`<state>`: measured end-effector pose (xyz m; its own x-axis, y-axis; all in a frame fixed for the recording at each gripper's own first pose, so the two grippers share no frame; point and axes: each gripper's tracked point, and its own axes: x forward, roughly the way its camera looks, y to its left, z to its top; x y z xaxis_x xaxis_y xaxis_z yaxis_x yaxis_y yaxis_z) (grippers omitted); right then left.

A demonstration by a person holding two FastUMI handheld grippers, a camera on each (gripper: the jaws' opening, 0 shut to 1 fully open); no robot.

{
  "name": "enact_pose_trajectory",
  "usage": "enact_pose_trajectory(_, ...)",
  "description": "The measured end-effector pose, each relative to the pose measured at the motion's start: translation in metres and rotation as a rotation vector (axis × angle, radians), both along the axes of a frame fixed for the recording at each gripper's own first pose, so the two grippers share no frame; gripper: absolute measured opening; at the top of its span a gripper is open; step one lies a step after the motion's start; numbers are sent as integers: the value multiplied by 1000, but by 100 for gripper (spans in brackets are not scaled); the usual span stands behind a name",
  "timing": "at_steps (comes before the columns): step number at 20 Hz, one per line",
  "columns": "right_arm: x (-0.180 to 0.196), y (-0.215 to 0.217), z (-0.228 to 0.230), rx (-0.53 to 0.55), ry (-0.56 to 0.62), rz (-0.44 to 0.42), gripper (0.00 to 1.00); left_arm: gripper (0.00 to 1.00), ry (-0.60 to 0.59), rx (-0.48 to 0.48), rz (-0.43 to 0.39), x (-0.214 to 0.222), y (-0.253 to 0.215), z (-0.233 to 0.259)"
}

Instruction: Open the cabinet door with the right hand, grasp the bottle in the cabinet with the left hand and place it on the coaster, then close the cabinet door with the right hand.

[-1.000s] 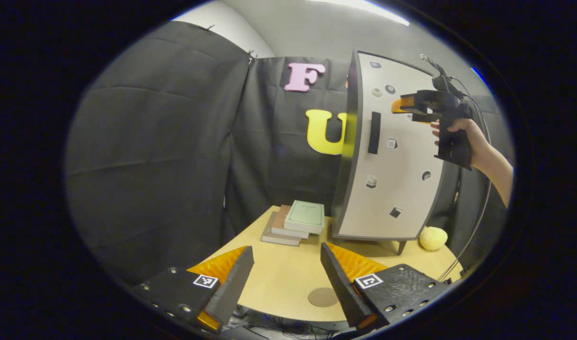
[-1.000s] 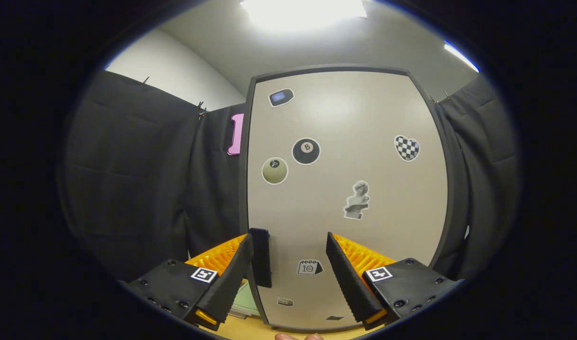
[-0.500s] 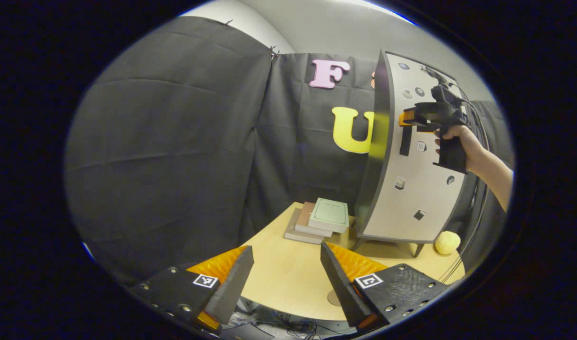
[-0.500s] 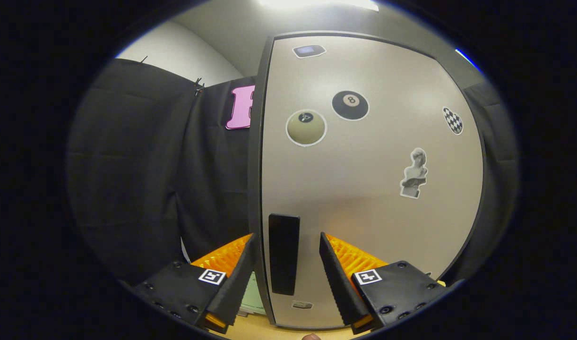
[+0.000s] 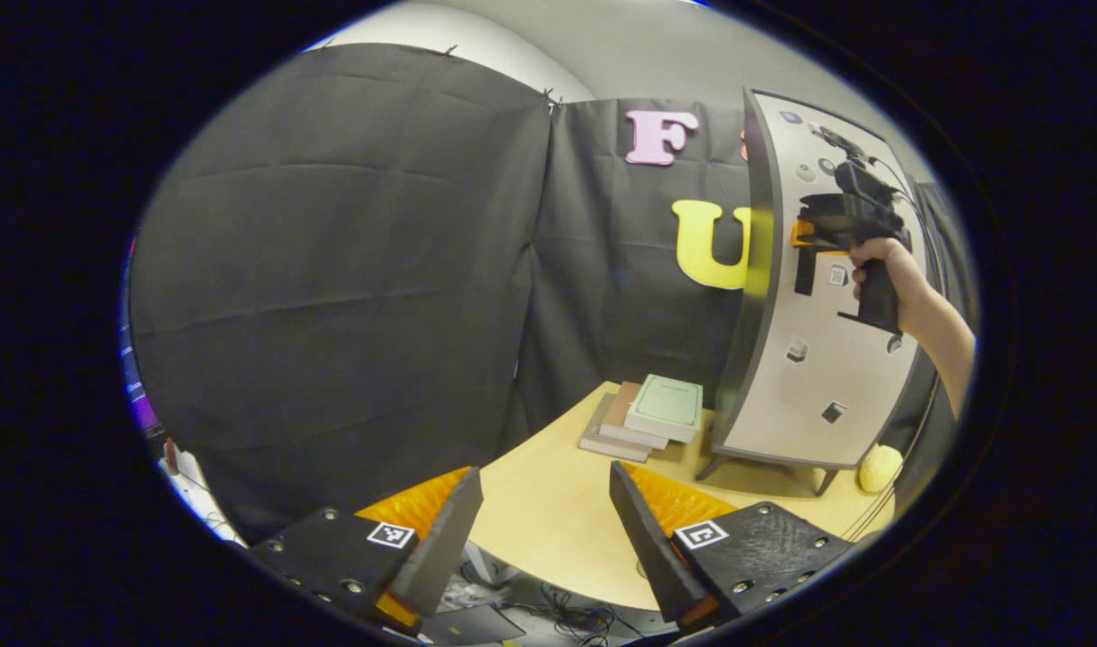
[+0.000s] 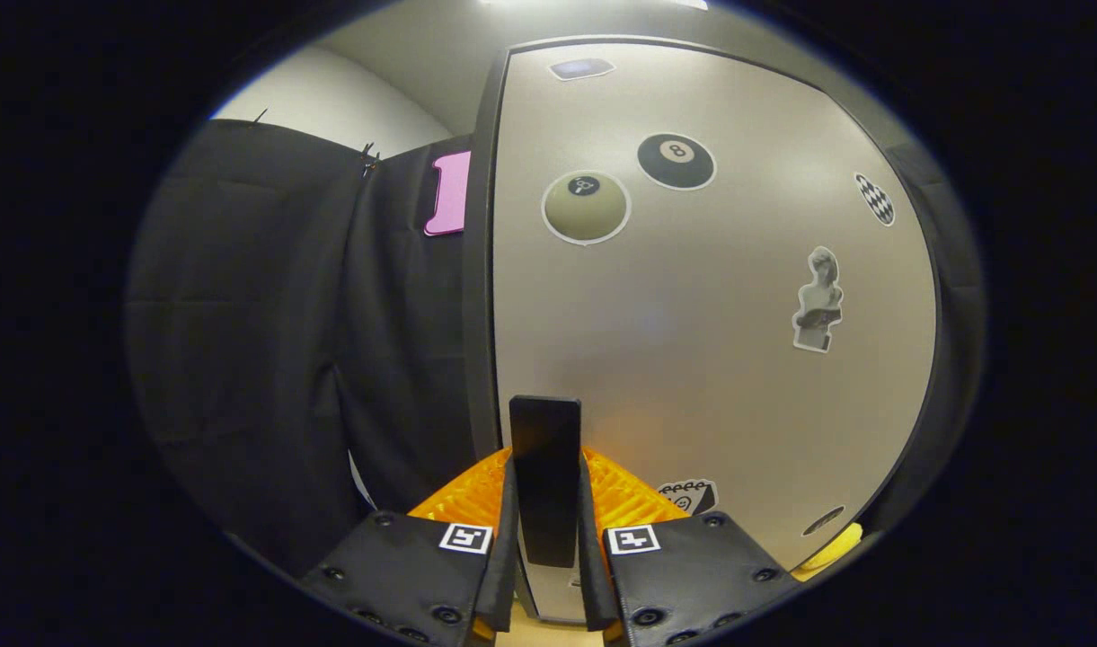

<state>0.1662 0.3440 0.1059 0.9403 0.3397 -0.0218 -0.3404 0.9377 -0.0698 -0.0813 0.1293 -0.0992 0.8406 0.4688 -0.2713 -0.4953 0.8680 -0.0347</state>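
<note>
Right gripper view: right claw [image 6: 546,548] clamps the cabinet door [image 6: 719,359] handle [image 6: 545,476]; left claw [image 5: 545,530] gapes.

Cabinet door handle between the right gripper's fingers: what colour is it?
Black: a flat rectangular bar handle on the pale grey cabinet door. Right gripper view shows it best.

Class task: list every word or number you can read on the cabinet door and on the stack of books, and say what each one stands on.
"8": on the black ball sticker on the cabinet door.
Beige ball sticker: its small dark mark is too blurred to read.
Calendar sticker: too blurred to read.
Green book: cover print too small to read.
</note>
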Motion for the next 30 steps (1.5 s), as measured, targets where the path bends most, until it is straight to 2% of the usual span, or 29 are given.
enact_pose_trajectory(1, 0, 0, -1, 5, 9, 4, 31, 89, -5, -4, 7, -3, -4, 3)
enact_pose_trajectory(3, -1, 0, -1, 27, 27, 22, 33, 89, -16, -23, 7, -3, -11, 6)
enact_pose_trajectory(4, 0, 0, -1, 32, 32, 37, 27, 87, -22, -33, -4, 0, -15, 6)
enact_pose_trajectory(5, 1, 1, -2, 33, 39, 51, 28, 89, -24, -36, -17, 2, -16, 5)
enact_pose_trajectory(7, -1, 1, -3, 38, 56, 68, 22, 89, -21, -27, -41, 7, -12, 5)
enact_pose_trajectory(8, -1, 1, -2, 41, 55, 69, 17, 87, -19, -24, -58, 11, -10, 4)
enact_pose_trajectory(14, -11, -4, -4, 21, 67, 59, 17, 87, -33, -5, -193, 26, 0, 14)
enact_pose_trajectory(21, -73, -29, -3, 29, 46, 30, 17, 87, -53, -44, -341, 16, 4, 6)
enact_pose_trajectory(26, -114, -61, -6, 42, 31, -3, 17, 87, -44, -6, -454, 21, 1, -5)
enact_pose_trajectory(30, -119, -70, -7, 55, 30, -21, 17, 87, -57, -24, -527, 26, -13, -5)
